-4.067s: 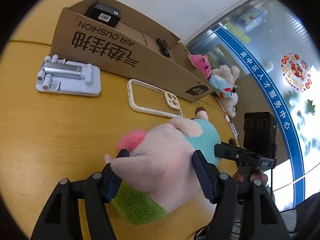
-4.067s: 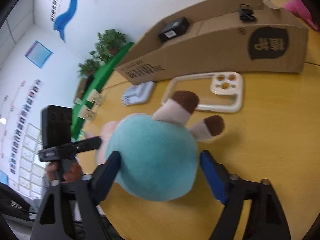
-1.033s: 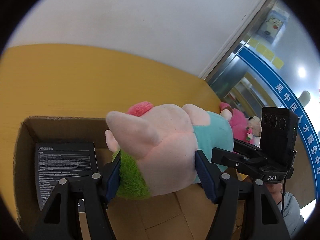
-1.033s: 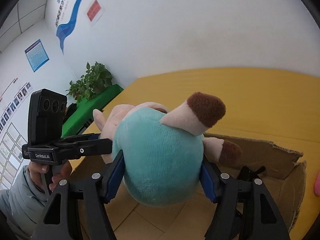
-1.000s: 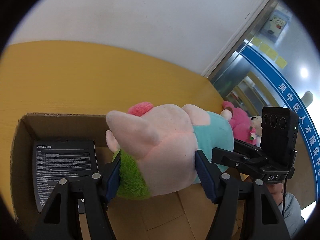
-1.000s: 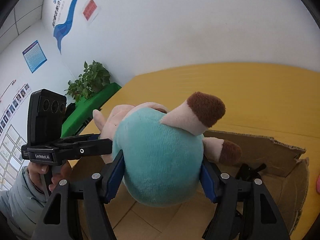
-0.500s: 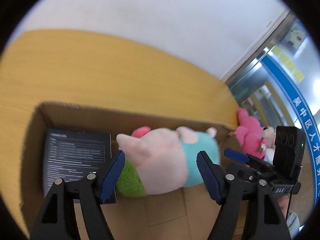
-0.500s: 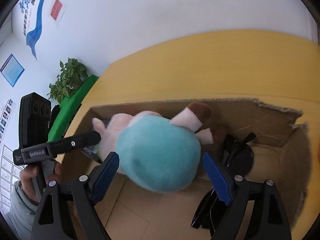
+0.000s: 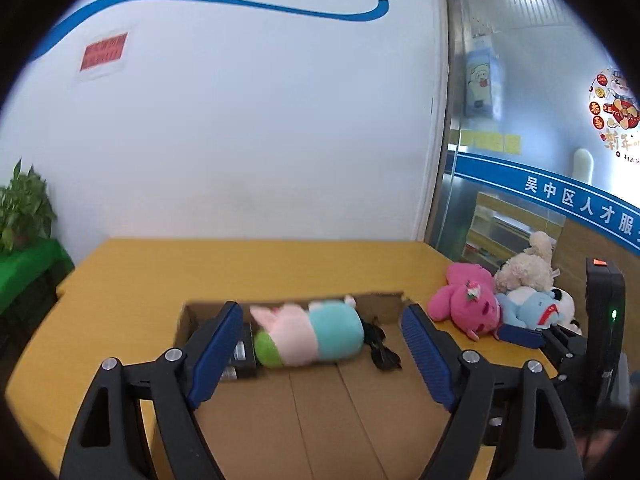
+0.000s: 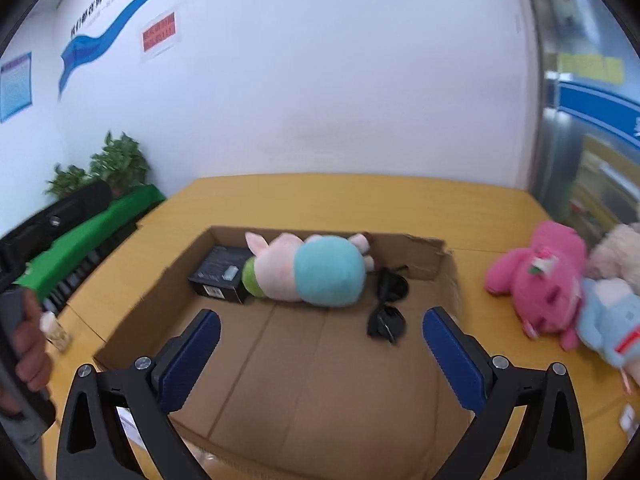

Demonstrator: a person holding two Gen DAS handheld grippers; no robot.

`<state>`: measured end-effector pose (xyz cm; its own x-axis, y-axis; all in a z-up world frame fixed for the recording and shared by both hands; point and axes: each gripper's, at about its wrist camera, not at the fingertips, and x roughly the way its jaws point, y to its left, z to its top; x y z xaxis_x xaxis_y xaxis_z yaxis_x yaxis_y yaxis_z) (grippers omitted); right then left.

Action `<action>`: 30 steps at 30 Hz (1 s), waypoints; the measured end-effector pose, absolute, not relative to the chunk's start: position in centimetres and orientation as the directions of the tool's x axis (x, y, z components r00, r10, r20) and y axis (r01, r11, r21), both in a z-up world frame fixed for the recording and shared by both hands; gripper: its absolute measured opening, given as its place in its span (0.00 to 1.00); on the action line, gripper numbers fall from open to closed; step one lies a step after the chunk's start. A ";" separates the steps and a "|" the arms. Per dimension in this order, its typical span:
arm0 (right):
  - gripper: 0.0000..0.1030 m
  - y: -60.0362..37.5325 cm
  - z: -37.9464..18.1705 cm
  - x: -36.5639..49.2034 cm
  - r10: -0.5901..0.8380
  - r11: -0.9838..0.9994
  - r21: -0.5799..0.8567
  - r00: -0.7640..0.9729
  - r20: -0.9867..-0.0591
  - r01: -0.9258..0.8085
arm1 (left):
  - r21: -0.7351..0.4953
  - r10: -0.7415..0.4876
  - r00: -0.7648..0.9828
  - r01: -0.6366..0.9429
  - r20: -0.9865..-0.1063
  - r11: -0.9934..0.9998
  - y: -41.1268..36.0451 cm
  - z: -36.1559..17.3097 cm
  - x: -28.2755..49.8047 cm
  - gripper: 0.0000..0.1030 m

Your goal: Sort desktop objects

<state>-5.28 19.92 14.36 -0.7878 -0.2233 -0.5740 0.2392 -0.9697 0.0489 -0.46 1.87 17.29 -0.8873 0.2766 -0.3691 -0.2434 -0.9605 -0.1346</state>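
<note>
Left gripper (image 9: 322, 354) view first: my jaws are spread wide with nothing between the blue pads, and they've just been opening further. Plush pig (image 9: 308, 334) lies on its side on the floor of the cardboard box (image 9: 304, 408), at the far wall, clear of my fingers. Black box (image 9: 240, 356) sits just left of the pig, partly behind my left pad. Sunglasses (image 9: 380, 346) lie right of the pig, close to it. Box rests on the yellow table (image 9: 132, 280). Outside the box, right side, a pile of soft toys: pink plush (image 9: 466, 304), a cream one and a pale blue one behind it. White wall with a blue wave stripe (image 9: 224, 0) and a red notice (image 9: 103, 52); glass partition on the right; plant (image 9: 24, 208) at the left edge. Picture is motion-blurred.

Right gripper (image 10: 320, 344) view: my jaws at their widest, empty, just been opening too. Same pig (image 10: 310, 274) against the far wall of the box (image 10: 320, 392), its green end touching the black box (image 10: 220, 272). Sunglasses (image 10: 388, 304) are folded, just right of the pig. Pink plush (image 10: 540, 276) on the table (image 10: 360, 200) right of the box. My left hand (image 10: 28, 348) grips its handle at the left edge. Green bench and plants (image 10: 104, 168) along the wall.
</note>
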 end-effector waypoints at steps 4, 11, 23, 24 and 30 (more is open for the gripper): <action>1.00 18.0 13.1 -0.5 -0.102 -0.970 -0.132 -0.837 -0.538 0.203 | -0.100 0.246 -0.881 -0.225 -0.404 -0.969 2.4 15.1 1.9 0.79; 1.00 17.4 12.4 2.7 -0.120 -0.968 -0.119 -0.824 -0.553 0.220 | -0.123 0.222 -0.887 -0.188 -0.405 -0.974 1.7 14.6 5.0 0.79; 1.00 18.5 11.8 5.3 -0.095 -0.983 -0.074 -0.820 -0.564 0.165 | -0.096 0.240 -0.857 -0.221 -0.456 -0.971 3.0 12.8 5.6 0.79; 1.00 18.5 11.6 5.5 -0.097 -0.983 -0.073 -0.820 -0.564 0.167 | -0.094 0.241 -0.854 -0.223 -0.461 -0.970 3.0 12.6 5.5 0.79; 1.00 19.0 11.0 5.5 -0.123 -0.985 -0.026 -0.810 -0.573 0.169 | -0.111 0.239 -0.840 -0.212 -0.488 -0.971 2.6 11.7 5.2 0.79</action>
<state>5.51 18.98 11.05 -0.8102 -0.1235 -0.5730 0.1687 -0.9853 -0.0263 5.16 2.63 11.74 -0.8396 0.2390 -0.4877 -0.2120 -0.9710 -0.1108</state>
